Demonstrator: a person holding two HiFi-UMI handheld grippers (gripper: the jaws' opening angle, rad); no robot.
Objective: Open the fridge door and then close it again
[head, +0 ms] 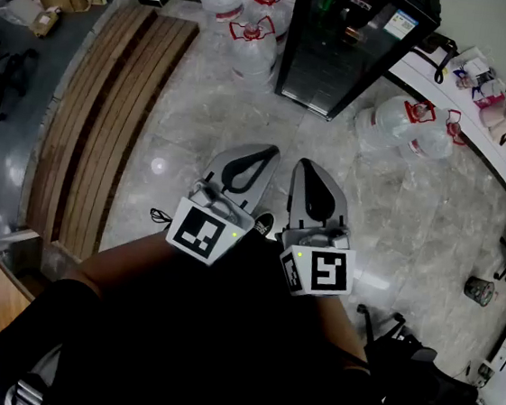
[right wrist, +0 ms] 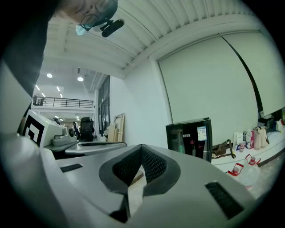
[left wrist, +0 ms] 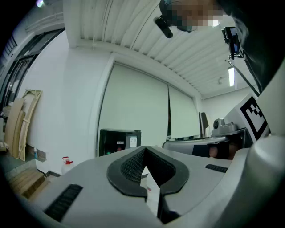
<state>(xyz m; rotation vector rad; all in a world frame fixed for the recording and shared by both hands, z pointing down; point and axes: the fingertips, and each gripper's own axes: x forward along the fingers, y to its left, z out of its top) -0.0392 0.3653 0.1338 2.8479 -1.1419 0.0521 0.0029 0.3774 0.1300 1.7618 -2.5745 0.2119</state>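
The fridge [head: 354,36] is a black cabinet with a dark glass door, standing shut at the far side of the marble floor. It also shows ahead in the left gripper view, fridge [left wrist: 119,141], and in the right gripper view, fridge [right wrist: 189,137]. My left gripper [head: 271,151] and right gripper [head: 304,163] are held side by side at waist height, well short of the fridge and pointing toward it. Both are shut with their tips meeting, left gripper [left wrist: 144,148] and right gripper [right wrist: 141,146], and nothing is between the pads.
Large water jugs [head: 252,34] with red handles stand left of the fridge, and others [head: 407,124] to its right. A wooden slatted bench [head: 108,117] runs along the left. A curved white counter [head: 504,153] with small items lines the right side.
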